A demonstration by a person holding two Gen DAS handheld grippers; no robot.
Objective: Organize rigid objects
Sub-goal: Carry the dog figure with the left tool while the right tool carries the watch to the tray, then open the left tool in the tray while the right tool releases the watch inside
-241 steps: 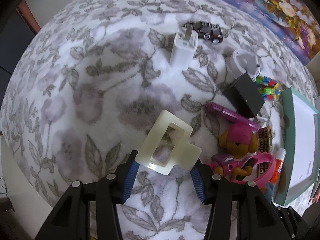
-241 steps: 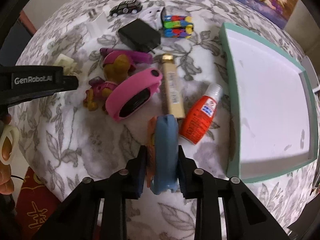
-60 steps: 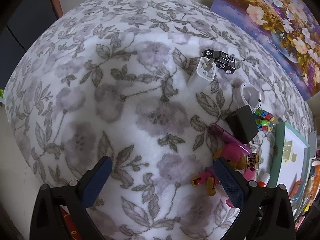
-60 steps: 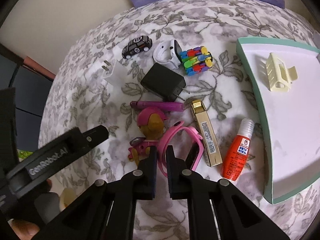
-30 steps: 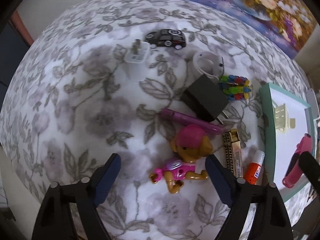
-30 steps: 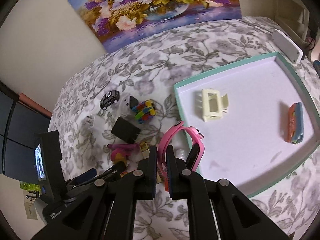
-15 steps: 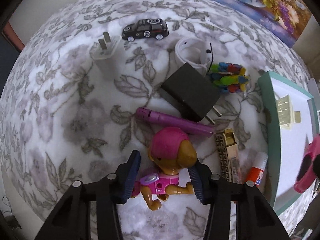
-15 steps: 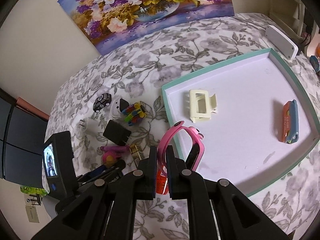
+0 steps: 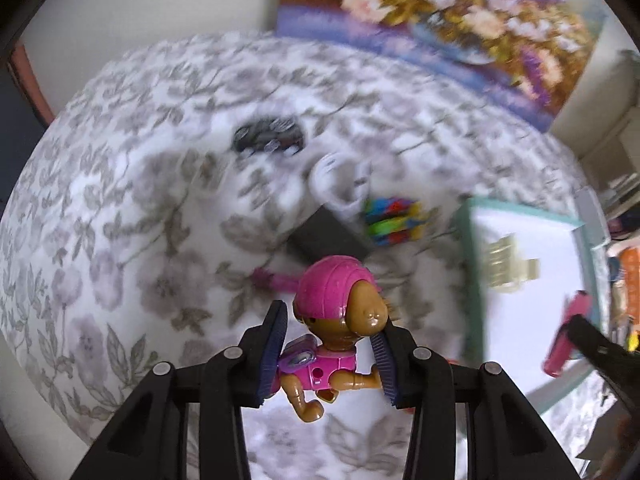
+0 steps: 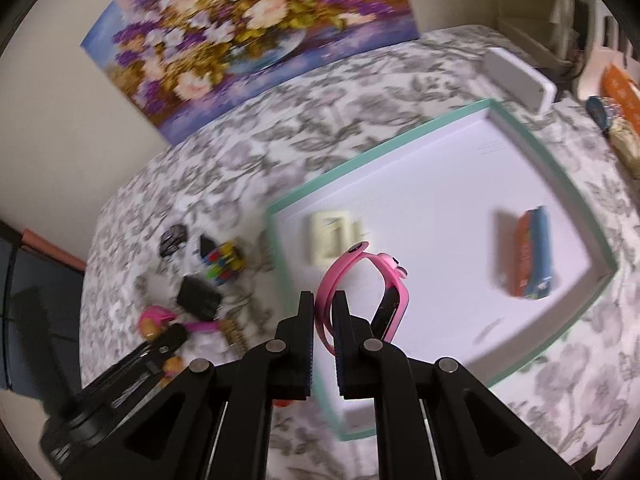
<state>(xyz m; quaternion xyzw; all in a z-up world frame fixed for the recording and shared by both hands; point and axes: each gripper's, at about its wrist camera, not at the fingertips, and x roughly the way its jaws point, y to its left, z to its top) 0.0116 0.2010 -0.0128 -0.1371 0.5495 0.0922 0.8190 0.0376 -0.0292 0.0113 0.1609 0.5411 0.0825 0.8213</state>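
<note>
1. Toy dog figure [image 9: 338,320], pink cap, pink body, tan limbs: gripped at the torso between the blue-padded fingers of the left gripper [image 9: 328,350]; head pokes out past the fingertips; seems lifted off the floral tablecloth [image 9: 120,216], though blur leaves that uncertain.
2. Right gripper [image 10: 325,322]: clenched on the strap of a pink watch band [image 10: 362,292]; band loops up and to the right of the fingers, its dark face turned inward; it hangs over the near-left part of the tray.
3. Tray [image 10: 560,184], teal rim, white floor: lies on the cloth to the right of the loose pile; holds a cream hair clip [image 10: 334,238] near its left wall and an orange-and-blue flat object [image 10: 534,254] near its right wall; the two are well apart.
4. Loose items on the cloth left of the tray: black toy car [image 10: 173,239] farthest back; multicoloured block toy [image 10: 222,262] just beside the tray's left wall; black charger [image 10: 199,298] nearer; purple pen [image 10: 198,326] beside it; a gold-patterned item [image 10: 235,334] only partly seen.
5. Left view: heavy motion blur; car [image 9: 267,141], a white round item [image 9: 340,184] and the block toy [image 9: 394,220] legible only by colour.
6. Flower painting [image 10: 248,28] leans on the wall behind the table; white box [image 10: 516,78] sits beyond the tray's far corner.
</note>
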